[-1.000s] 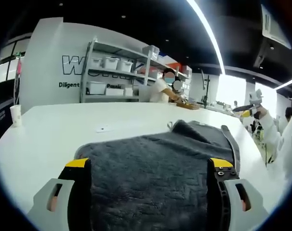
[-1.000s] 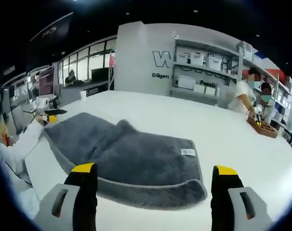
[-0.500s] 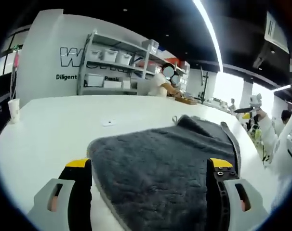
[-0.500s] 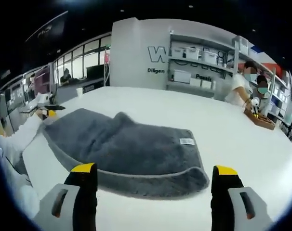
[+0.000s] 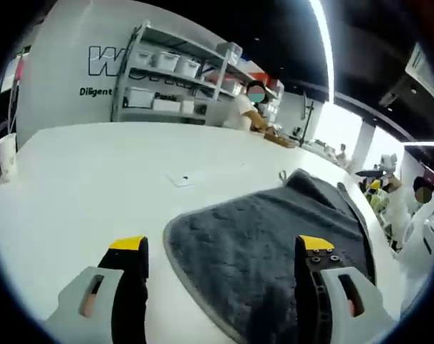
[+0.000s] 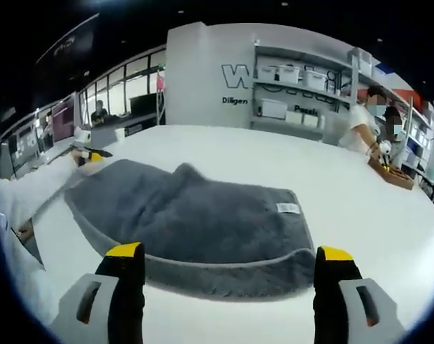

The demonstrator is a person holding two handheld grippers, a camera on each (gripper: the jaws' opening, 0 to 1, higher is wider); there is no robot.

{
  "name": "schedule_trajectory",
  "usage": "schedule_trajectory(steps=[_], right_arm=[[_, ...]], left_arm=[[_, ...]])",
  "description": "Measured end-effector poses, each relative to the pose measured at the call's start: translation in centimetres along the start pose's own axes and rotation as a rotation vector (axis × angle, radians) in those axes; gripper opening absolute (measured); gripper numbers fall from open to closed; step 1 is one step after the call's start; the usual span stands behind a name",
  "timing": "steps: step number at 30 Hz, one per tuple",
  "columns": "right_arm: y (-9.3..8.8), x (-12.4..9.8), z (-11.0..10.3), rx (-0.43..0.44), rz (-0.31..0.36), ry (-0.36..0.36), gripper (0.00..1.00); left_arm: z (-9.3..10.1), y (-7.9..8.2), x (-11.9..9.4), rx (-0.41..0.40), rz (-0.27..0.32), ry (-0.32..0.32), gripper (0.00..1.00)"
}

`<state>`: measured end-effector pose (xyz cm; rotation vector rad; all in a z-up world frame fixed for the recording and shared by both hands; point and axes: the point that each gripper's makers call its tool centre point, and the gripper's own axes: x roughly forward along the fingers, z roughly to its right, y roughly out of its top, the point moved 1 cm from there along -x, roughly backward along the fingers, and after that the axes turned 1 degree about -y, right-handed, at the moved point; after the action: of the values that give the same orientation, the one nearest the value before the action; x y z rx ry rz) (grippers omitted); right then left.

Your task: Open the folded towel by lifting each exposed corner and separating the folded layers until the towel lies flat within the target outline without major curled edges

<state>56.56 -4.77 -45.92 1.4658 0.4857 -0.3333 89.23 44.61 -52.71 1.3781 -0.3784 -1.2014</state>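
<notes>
A dark grey towel (image 5: 274,236) lies folded on the white table (image 5: 95,186). In the left gripper view its rounded near corner sits between the jaws of my left gripper (image 5: 220,247), which is open and empty. In the right gripper view the towel (image 6: 195,222) stretches across the middle, its thick folded edge just beyond my right gripper (image 6: 231,254), also open and empty. A small white label (image 6: 287,208) shows on the towel's right part. A bump rises near the towel's far edge. The left gripper (image 6: 88,153) appears at the towel's far left corner, held by a white sleeve.
A paper cup (image 5: 6,154) stands at the table's left edge. A small white tag (image 5: 180,179) lies on the table beyond the towel. Shelves with bins (image 6: 303,100) line the back wall. People work at a wooden tray (image 6: 390,188) at the far right.
The left gripper view has swung left and pulled back, so the towel now sits to the right between the jaws. The right gripper view has barely shifted.
</notes>
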Motion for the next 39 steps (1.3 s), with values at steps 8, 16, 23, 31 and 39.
schedule_trajectory(steps=[8, 16, 23, 31, 39], right_arm=[[0.4, -0.7, 0.6, 0.001, 0.003, -0.023, 0.99], [0.6, -1.1, 1.1, -0.002, 0.001, -0.044, 0.99], [0.5, -0.7, 0.9, 0.0, -0.009, -0.041, 0.99], [0.4, -0.2, 0.8, 0.002, -0.016, -0.037, 0.98], [0.6, -0.4, 1.1, -0.006, -0.015, -0.049, 0.98]], left_arm=[[-2.4, 0.1, 2.6, 0.017, -0.051, 0.026, 0.54], [-3.8, -0.3, 3.9, 0.1, -0.127, 0.071, 0.33], [-4.3, 0.1, 4.2, 0.192, -0.157, 0.12, 0.2], [-4.9, 0.3, 4.1, 0.276, -0.209, 0.157, 0.05], [-7.9, 0.3, 2.1, 0.306, -0.272, 0.277, 0.04]])
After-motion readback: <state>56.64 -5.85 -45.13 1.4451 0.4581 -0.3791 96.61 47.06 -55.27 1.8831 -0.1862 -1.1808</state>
